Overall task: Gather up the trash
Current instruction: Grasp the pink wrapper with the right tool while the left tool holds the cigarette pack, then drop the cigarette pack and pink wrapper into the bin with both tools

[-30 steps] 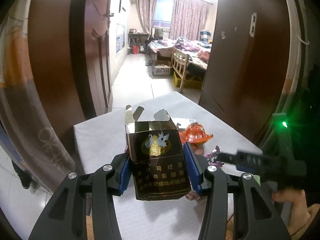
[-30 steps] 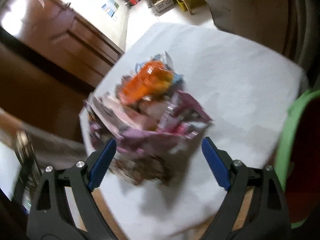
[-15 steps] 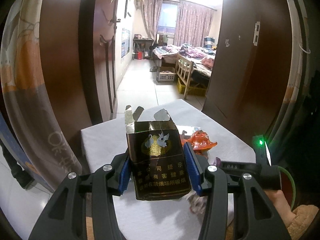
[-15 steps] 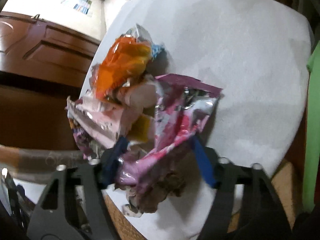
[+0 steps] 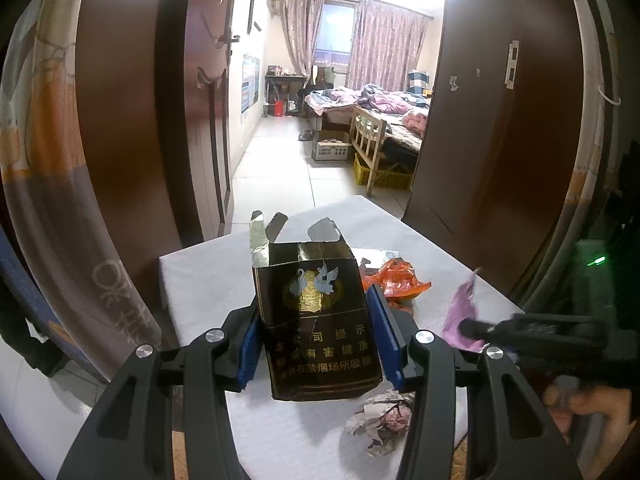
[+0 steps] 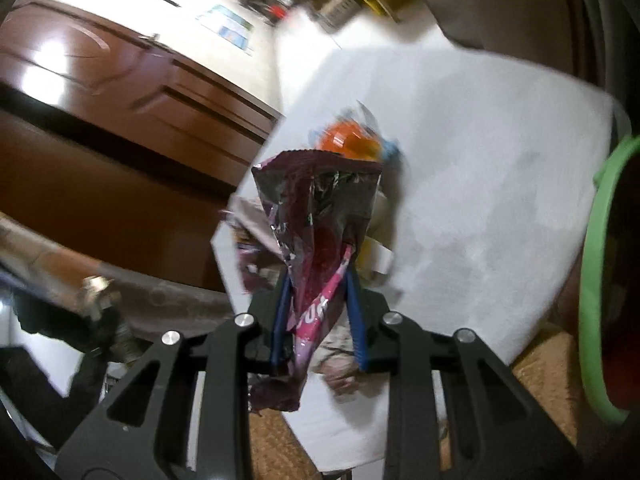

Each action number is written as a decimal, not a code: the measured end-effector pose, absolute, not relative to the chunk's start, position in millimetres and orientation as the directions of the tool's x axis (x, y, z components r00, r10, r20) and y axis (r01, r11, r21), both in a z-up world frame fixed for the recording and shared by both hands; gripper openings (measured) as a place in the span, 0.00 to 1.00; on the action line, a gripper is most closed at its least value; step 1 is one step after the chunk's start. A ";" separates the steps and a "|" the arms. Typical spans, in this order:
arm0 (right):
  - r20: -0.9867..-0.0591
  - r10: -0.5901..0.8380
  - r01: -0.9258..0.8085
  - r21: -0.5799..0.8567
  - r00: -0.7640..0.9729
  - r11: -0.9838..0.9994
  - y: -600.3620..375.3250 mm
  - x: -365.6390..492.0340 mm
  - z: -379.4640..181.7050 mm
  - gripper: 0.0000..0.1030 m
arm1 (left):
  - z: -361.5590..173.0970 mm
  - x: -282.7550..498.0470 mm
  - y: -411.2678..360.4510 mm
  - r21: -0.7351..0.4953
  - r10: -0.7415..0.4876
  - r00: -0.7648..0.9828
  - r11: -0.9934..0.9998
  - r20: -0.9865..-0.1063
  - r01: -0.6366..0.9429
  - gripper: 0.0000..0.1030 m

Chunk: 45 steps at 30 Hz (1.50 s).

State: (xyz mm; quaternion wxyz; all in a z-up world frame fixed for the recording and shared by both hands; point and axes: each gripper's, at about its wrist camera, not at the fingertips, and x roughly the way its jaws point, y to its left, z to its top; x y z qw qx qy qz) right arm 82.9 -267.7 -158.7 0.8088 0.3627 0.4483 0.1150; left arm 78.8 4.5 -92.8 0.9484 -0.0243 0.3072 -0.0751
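Right wrist: purple wrapper (image 6: 316, 216) pinched btwn right tool (image 6: 316, 280) pads, prob. lifted.

Right gripper (image 6: 316, 280) just closed, pads pinching purple wrapper (image 6: 316, 216), raised off white table (image 6: 480, 168). Orange wrapper (image 6: 348, 144) behind it, toward table's left edge. Green-rimmed bin (image 6: 592, 280) past right edge.

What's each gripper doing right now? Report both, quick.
Left gripper: closed on the dark cigarette pack, held upright.
Right gripper: jaws just closed, now shut on the purple snack wrapper.
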 end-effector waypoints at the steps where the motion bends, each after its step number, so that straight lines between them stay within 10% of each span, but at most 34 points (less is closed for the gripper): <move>1: -0.628 0.511 0.118 0.691 0.587 0.713 -269.2 77.3 -150.9 0.26 | -92.7 78.4 3.5 -0.089 -0.156 0.801 0.988 -0.578 0.127 0.44; 21: -0.434 0.486 -0.097 0.662 0.759 0.743 -295.4 21.0 -63.5 0.26 | -76.4 67.4 -29.7 -0.065 -0.193 0.796 0.979 -0.574 0.191 0.44; 45: -0.360 0.462 -0.042 0.751 0.810 0.659 -392.0 -24.1 -91.7 0.26 | -65.7 39.3 -131.2 -0.052 -0.319 0.753 0.933 -0.575 0.355 0.44</move>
